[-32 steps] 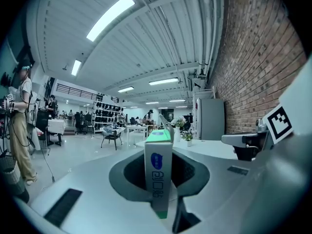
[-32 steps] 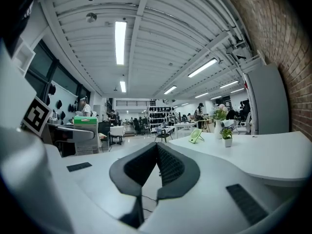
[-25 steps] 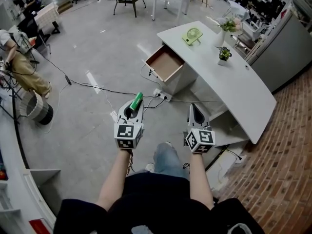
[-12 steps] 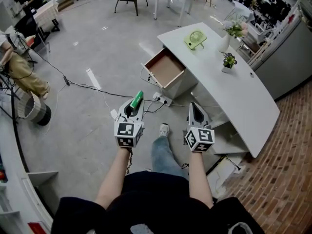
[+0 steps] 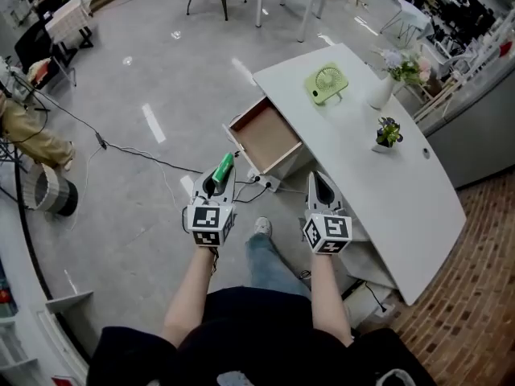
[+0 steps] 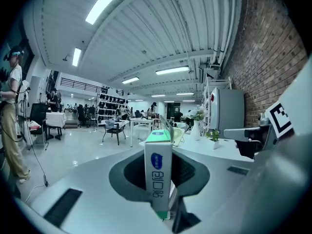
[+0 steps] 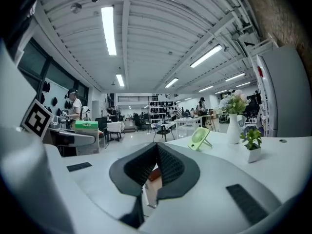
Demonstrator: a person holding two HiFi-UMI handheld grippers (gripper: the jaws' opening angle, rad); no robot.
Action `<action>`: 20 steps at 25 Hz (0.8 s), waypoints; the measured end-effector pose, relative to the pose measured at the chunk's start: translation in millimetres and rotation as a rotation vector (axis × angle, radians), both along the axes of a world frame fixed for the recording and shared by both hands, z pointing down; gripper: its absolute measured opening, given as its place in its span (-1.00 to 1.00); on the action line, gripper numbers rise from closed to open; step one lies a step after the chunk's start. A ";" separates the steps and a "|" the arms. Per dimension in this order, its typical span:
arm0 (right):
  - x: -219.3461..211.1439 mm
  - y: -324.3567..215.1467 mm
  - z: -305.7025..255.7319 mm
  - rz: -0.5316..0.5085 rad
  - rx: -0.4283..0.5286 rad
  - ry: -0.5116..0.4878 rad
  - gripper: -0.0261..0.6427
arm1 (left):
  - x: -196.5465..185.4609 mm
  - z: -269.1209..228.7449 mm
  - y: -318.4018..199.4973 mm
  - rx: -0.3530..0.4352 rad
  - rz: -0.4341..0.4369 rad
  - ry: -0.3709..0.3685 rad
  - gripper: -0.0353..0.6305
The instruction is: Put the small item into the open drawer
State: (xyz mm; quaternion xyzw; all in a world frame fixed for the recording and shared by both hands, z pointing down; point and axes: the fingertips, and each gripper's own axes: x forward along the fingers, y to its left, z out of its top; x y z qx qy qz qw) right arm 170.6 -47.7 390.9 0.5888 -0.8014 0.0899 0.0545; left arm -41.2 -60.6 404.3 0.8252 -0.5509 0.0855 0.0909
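Note:
My left gripper (image 5: 220, 175) is shut on a small green-and-white box (image 5: 224, 166), which sticks out forward past the fingertips. In the left gripper view the box (image 6: 158, 172) stands upright between the jaws of the left gripper (image 6: 159, 189). My right gripper (image 5: 317, 178) is held level beside it, shut with nothing in it; in its own view the right gripper (image 7: 157, 147) has its dark pads meeting at the tips. Ahead of both, the open drawer (image 5: 263, 136) hangs out of the white desk (image 5: 354, 167) with its brown bottom bare.
On the desk stand a green fan (image 5: 325, 83), a small potted plant (image 5: 388, 132) and a vase of flowers (image 5: 385, 88). A power strip (image 5: 266, 181) and black cables (image 5: 129, 153) lie on the floor below the drawer. A round bin (image 5: 47, 191) stands far left.
The person has walked forward, so the desk and open drawer lie closer and more centred under the grippers. Both grippers keep their pose, the box still in the left one.

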 end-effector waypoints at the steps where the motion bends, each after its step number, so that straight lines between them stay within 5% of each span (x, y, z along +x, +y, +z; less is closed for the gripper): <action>1: 2.5 -20.0 0.5 -0.009 -0.006 0.002 -0.92 | 2.9 0.1 -19.2 -0.004 -0.007 0.001 -0.62; 9: 7.6 -147.7 13.1 -0.096 -0.053 -0.007 -0.92 | 24.0 9.9 -128.8 -0.040 -0.048 -0.020 -0.62; 20: -16.0 -216.4 32.5 -0.143 -0.104 -0.010 -0.92 | 33.4 28.4 -197.0 -0.092 -0.030 -0.020 -0.62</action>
